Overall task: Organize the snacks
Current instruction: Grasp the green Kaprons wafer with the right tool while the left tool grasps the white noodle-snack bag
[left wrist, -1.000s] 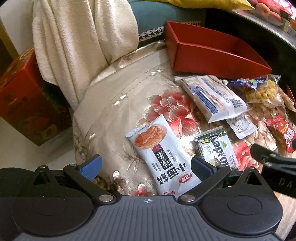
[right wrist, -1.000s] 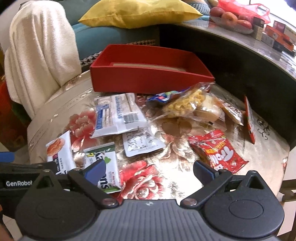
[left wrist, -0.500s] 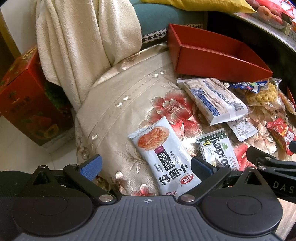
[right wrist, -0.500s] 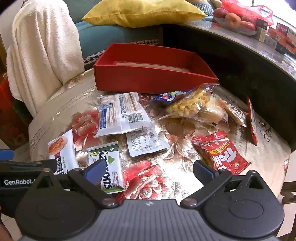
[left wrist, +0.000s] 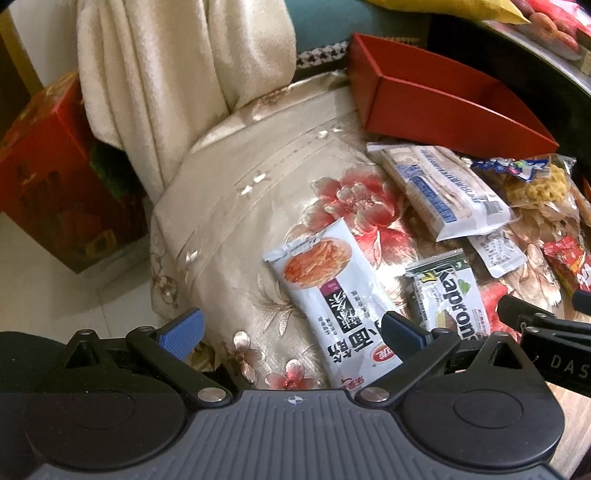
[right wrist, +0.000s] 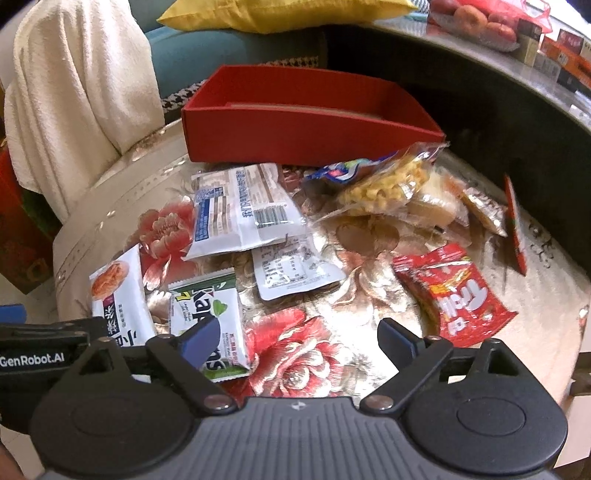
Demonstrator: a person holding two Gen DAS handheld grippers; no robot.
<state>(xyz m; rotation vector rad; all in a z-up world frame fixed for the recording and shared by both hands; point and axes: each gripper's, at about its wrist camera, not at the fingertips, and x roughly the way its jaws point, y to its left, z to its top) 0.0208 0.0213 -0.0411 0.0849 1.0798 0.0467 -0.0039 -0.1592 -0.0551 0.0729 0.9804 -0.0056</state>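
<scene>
Snack packets lie scattered on a round table with a floral cloth (left wrist: pixel 266 192). A red open box (right wrist: pixel 295 122) stands at the back; it also shows in the left wrist view (left wrist: pixel 443 107). My left gripper (left wrist: pixel 291 332) is open and empty above a white noodle-snack packet (left wrist: pixel 332 288). A green-and-white Kaprons packet (right wrist: pixel 210 314) lies beside it. My right gripper (right wrist: pixel 299 339) is open and empty above the cloth, between the Kaprons packet and a red Trolli bag (right wrist: pixel 454 291). A large white-and-blue packet (right wrist: pixel 240 210) and a clear bag of yellow puffs (right wrist: pixel 388 184) lie nearer the box.
A cream towel (left wrist: pixel 177 81) hangs over a chair at the left. A red carton (left wrist: pixel 48 177) stands on the floor beyond the table's left edge. A dark, higher table (right wrist: pixel 517 110) with fruit and boxes curves behind. A yellow cushion (right wrist: pixel 280 14) lies on a teal seat.
Both grippers have drawn slightly back and to the left, so the table contents have shifted right in the left view. Both stay open. No packet has moved.
</scene>
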